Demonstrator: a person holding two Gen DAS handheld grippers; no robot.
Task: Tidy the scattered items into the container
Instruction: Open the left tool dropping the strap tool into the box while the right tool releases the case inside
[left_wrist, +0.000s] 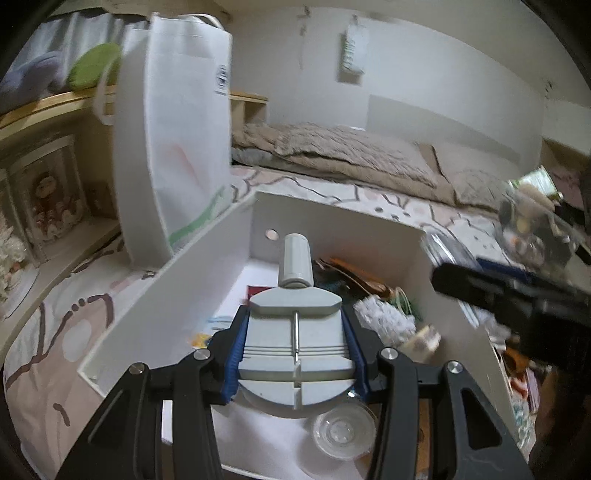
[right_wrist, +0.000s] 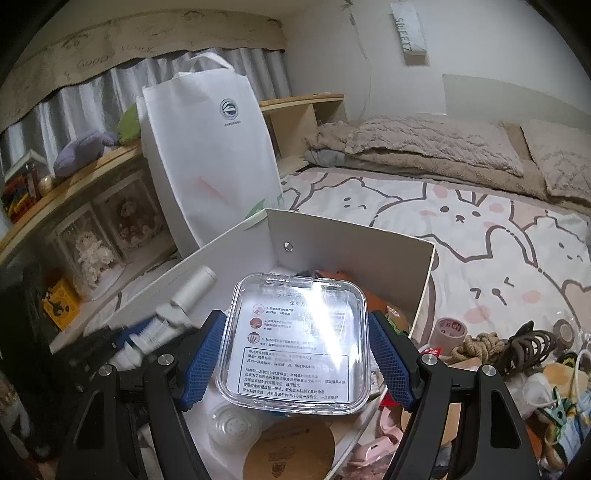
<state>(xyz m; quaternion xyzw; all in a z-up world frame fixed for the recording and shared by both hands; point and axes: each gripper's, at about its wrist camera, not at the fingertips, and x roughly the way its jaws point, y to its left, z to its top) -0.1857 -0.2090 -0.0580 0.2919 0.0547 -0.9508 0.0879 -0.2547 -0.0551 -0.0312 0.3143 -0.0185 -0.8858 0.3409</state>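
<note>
Grey matt plastic tool with thin metal pin (left_wrist: 295, 332): smooth. Clear square plastic case (right_wrist: 295, 339): glossy, glare across lid, printed paper insert beneath. White open-topped box (right_wrist: 351, 243): matt, smooth walls. Blue ribbed gripper pads (right_wrist: 201, 356): rough-textured. White fabric tote bag (right_wrist: 210, 147): matt. Beige blanket (right_wrist: 424, 144): fuzzy.

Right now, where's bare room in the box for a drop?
White box: bare floor along its left wall, ahead of the gray tool. Crowded at the right wall with a white brush and orange clutter; a clear lid lies near the front.
</note>
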